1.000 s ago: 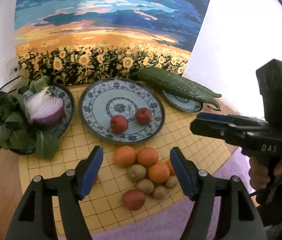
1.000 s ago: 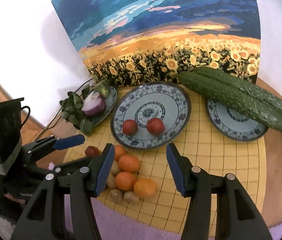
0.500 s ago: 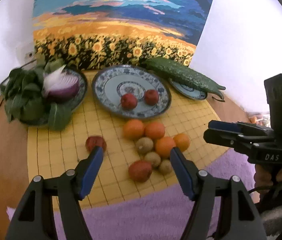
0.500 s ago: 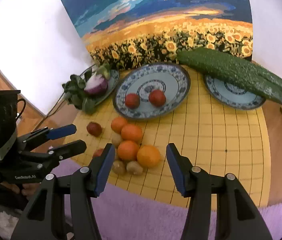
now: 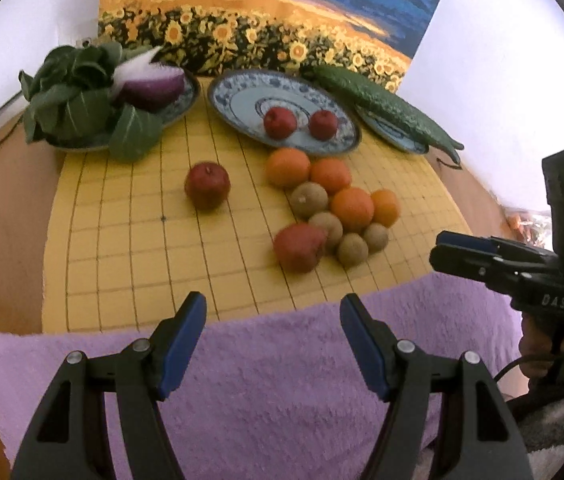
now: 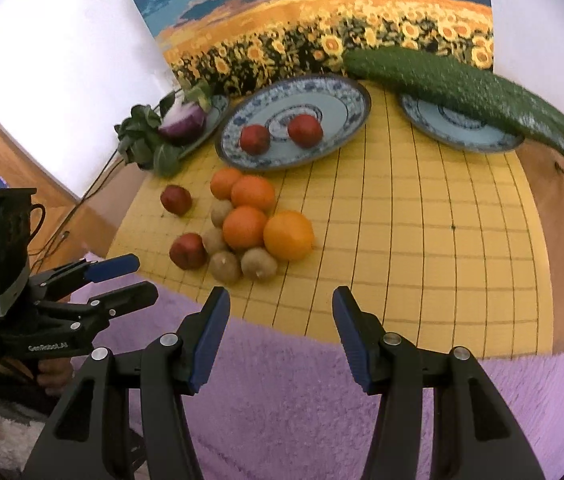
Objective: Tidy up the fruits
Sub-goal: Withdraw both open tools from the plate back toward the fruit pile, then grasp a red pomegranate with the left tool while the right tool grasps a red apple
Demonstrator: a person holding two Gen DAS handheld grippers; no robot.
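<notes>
A large blue patterned plate (image 5: pixel 241 98) (image 6: pixel 334 92) holds two red apples (image 5: pixel 279 122) (image 6: pixel 304 130). In front of it on the yellow grid mat (image 5: pixel 121 240) lie several oranges (image 5: pixel 352 208) (image 6: pixel 288 234), several kiwis (image 5: pixel 309 199) (image 6: pixel 224 267) and two loose red apples (image 5: pixel 207 185) (image 5: pixel 299 247). My left gripper (image 5: pixel 271 338) is open and empty over the purple towel, short of the mat. My right gripper (image 6: pixel 279 334) is open and empty, also over the towel.
A plate with leafy greens and a cut red onion (image 5: pixel 147 82) stands back left. A small plate with long cucumbers (image 6: pixel 458 80) stands back right. A sunflower painting (image 6: pixel 322 12) leans on the wall. A purple towel (image 5: pixel 282 380) covers the near edge.
Both grippers have pulled back toward me from over the fruit pile to above the purple towel. Both stay open and empty. The fruits have not moved.
</notes>
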